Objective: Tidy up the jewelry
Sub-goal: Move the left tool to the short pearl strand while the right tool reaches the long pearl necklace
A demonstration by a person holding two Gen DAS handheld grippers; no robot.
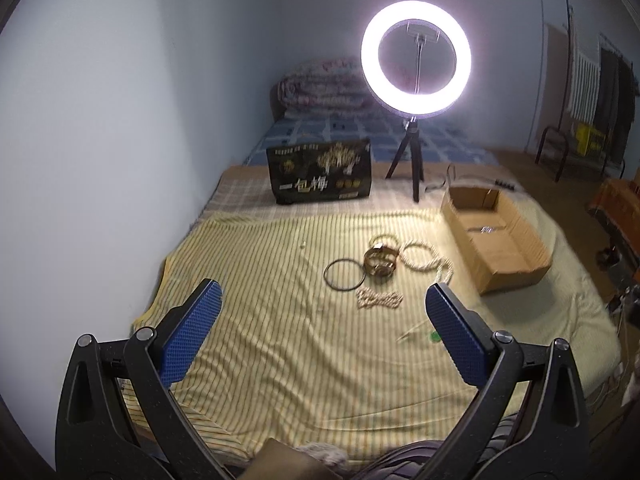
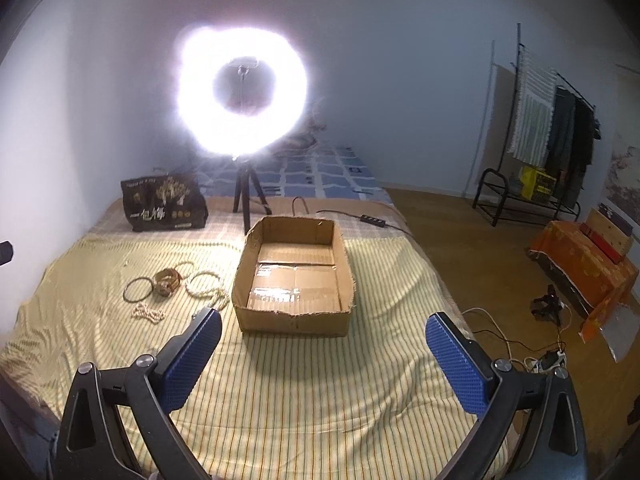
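Ahead of our left gripper (image 1: 323,307) | jewelry lies clustered: one dark bangle (image 1: 345,275), one gold watch (image 1: 381,260), about three bead strands | cardboard box (image 2: 294,276), ahead of right gripper (image 2: 323,318), looks empty | both held wide, holding nothing | we judge sorting unstarted; next: descend, pinch bangle.

The only print I can read is on the black bag (image 1: 320,172), standing far ahead of my left fingers and off beyond my right gripper's left finger: large white characters "一包梅". Its smaller lines are too blurred.
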